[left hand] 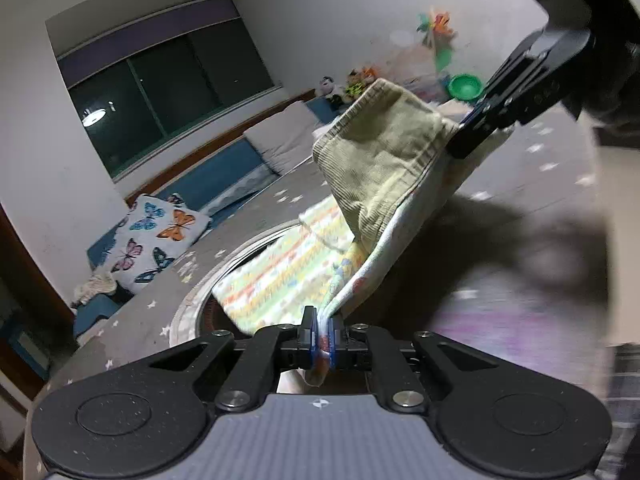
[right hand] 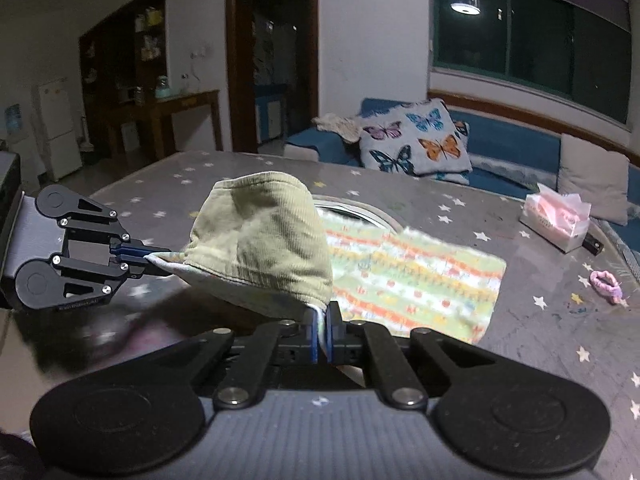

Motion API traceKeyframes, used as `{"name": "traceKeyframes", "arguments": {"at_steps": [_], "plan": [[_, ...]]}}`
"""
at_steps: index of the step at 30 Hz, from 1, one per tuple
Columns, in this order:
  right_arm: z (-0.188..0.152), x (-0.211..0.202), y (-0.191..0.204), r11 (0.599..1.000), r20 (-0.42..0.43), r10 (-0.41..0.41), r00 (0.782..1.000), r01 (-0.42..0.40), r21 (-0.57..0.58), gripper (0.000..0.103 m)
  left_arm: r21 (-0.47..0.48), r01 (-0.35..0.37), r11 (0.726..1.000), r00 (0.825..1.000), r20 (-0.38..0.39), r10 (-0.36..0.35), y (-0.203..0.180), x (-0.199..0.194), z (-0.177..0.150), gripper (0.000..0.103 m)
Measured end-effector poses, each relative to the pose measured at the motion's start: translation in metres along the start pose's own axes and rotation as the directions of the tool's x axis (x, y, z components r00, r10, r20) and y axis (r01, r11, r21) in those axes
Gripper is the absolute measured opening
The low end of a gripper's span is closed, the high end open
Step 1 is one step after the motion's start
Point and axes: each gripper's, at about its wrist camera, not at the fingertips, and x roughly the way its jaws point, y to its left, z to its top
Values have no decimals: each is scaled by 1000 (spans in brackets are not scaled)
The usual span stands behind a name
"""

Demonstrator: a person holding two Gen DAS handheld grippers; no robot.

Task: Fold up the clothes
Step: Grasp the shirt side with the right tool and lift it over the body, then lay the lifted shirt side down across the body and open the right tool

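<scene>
Mid-fold: left gripper (left hand: 324, 330) and right gripper (right hand: 322, 334) each clamped on an edge of the green garment (right hand: 260, 240), lifted over the table (right hand: 540, 344). Next, likely: lower flat, edges matched. Striped cloth (right hand: 416, 280) underneath may snag; tissue box (right hand: 556, 220) and scrunchie (right hand: 606, 286) far right, well apart.

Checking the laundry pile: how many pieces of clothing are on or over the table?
2: a green corduroy garment held up by both tongs, and a striped cloth flat on the table beyond it. Others may be hidden.

Olive corduroy garment (right hand: 264, 236), striped lining; grey star-print tablecloth (right hand: 540, 344).
</scene>
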Motion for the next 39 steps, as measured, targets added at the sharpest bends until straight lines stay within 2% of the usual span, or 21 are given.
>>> {"name": "traceKeyframes", "arguments": {"at_steps": [5, 9, 15, 20, 24, 29, 32, 35, 37, 39], "plan": [[-8, -51, 29, 999, 19, 29, 999, -29, -37, 3, -33, 57, 998, 998, 28, -56, -9, -62, 9, 6], [-3, -54, 33, 998, 10, 25, 1000, -25, -55, 3, -46, 70, 996, 997, 25, -69, -3, -64, 16, 6], [27, -15, 13, 999, -17, -6, 1000, 5, -49, 3, -108, 58, 992, 998, -2, -59, 27, -21, 28, 6], [49, 36, -12, 1000, -75, -16, 997, 15, -18, 3, -203, 44, 978, 995, -81, -62, 58, 40, 39, 6], [57, 86, -34, 999, -143, -29, 989, 32, 16, 3, -264, 38, 964, 984, -157, -82, 76, 91, 34, 6], [46, 141, -55, 995, -201, -48, 978, 65, 77, 5, -334, 25, 942, 965, -238, -110, 90, 140, 21, 6], [36, 158, -65, 991, -203, -71, 977, 92, 96, 11, -355, 14, 935, 960, -256, -111, 92, 153, 13, 7], [30, 157, -73, 984, -172, -115, 978, 136, 112, 20, -384, 6, 923, 962, -251, -110, 95, 154, 12, 7], [27, 150, -80, 979, -160, -117, 980, 141, 145, 21, -394, 0, 919, 963, -249, -107, 94, 153, 11, 9], [23, 137, -82, 977, -152, -131, 980, 153, 147, 37, -405, -8, 914, 962, -252, -103, 96, 155, 11, 10]]}}
